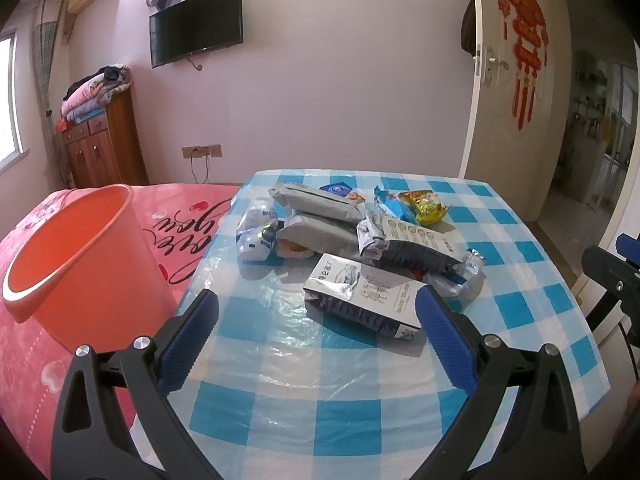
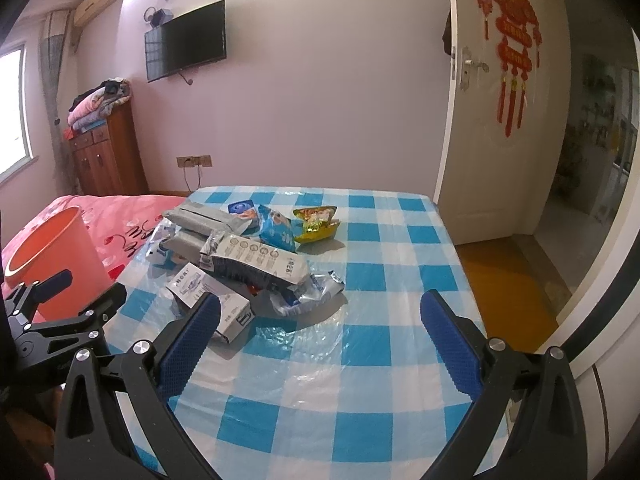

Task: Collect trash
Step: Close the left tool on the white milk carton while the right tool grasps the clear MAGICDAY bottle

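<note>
A heap of empty wrappers lies on the blue-and-white checked table [image 1: 360, 408] [image 2: 360, 360]: grey foil packs [image 1: 320, 204] [image 2: 204, 216], a white-and-dark pack [image 1: 360, 300] [image 2: 216, 300] nearest me, a blue bag [image 2: 278, 232], a yellow wrapper [image 1: 428, 208] [image 2: 316, 224] and a crumpled clear wrapper [image 1: 464, 272] [image 2: 308, 292]. An orange bin [image 1: 84, 264] [image 2: 52, 256] stands left of the table. My left gripper [image 1: 318, 312] is open just short of the nearest pack. My right gripper [image 2: 320, 312] is open above bare tablecloth, right of the heap. Neither holds anything.
The bin sits on a pink bedspread [image 1: 188, 216] against the table's left edge. A wooden cabinet [image 1: 104, 148] with folded blankets stands at the back left. An open white door [image 2: 492, 120] and a doorway lie to the right of the table.
</note>
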The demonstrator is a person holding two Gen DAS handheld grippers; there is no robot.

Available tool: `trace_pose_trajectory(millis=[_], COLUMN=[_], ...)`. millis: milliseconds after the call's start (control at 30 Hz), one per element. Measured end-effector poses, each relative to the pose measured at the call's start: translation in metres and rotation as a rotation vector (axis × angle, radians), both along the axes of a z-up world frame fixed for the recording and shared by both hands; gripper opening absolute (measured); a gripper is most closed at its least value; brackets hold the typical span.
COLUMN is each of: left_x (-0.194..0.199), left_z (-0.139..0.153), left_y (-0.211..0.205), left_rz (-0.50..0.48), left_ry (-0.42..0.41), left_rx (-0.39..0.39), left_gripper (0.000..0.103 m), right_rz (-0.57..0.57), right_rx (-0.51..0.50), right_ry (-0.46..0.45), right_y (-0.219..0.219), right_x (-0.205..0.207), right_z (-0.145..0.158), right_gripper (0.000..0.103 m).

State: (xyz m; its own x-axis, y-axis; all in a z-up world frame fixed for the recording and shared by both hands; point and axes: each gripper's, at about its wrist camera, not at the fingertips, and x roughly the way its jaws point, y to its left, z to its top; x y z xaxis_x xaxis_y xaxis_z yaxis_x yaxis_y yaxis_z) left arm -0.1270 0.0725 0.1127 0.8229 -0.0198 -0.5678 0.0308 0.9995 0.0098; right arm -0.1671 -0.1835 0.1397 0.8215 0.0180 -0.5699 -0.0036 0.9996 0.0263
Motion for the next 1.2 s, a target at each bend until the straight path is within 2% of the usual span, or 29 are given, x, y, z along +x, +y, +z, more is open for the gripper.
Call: trace_pose_trajectory(millis=[133,300,400,567,633,700,867,1033,1100,1133,1200], left_x=[0.005,0.009,0.016,0.034,0.043,0.053,0.079,0.11,0.119,0.122,0.128], left_z=[-0.007,-0.018,-0.027,-0.048,-0.058,-0.065,-0.075,-0.088,-0.092,-0.092,-0.095], left_y=[0.003,0.01,0.012,0.014,0.017,0.015,-0.001,-0.012,-0.013,-0.012,-0.014], left_rz=[-0.001,-0.025,-0.053,-0.096,-0.098,-0.086,-0.07,-0.009,0.01,0.016,0.03], left_ry=[0.04,0.075,0.123,0.223,0.272,0.305,0.348,0.396,0.418,0.425,0.44], left_rx=[-0.025,-0.105,-0.172,-0.327,-0.41,-0.455,-0.453,-0.433,-0.447,-0.446,-0.433], left_gripper=[0.099,0.099,0.099,0.099,0.099,0.099,0.099,0.099,0.099,0.099,0.099], right_rz=[0.006,0.017,0.028,0.047,0.062,0.076,0.081,0.087,0.096,0.1,0.12], right_rx=[0.068,0.159,0.213,0.294,0.308,0.312,0.306,0.325,0.325,0.326,0.34], right_ry=[0.044,0.138,0.179,0.219,0.229,0.227,0.231,0.253,0.267,0.279,0.305], right_y=[-0.009,-0.02,-0.028,-0.039,-0.04,-0.041,-0.043,-0.049,-0.048,-0.048,-0.047], right_x=[0.01,0.025,0.035,0.052,0.061,0.069,0.088,0.107,0.114,0.118,0.126], right_z=[-0.01,-0.033,-0.046,-0.06,-0.064,-0.066,-0.072,-0.084,-0.09,-0.093,-0.1], right_gripper=[0.099,0.099,0.099,0.099,0.099,0.098,0.098,0.097,0.089,0.081,0.08])
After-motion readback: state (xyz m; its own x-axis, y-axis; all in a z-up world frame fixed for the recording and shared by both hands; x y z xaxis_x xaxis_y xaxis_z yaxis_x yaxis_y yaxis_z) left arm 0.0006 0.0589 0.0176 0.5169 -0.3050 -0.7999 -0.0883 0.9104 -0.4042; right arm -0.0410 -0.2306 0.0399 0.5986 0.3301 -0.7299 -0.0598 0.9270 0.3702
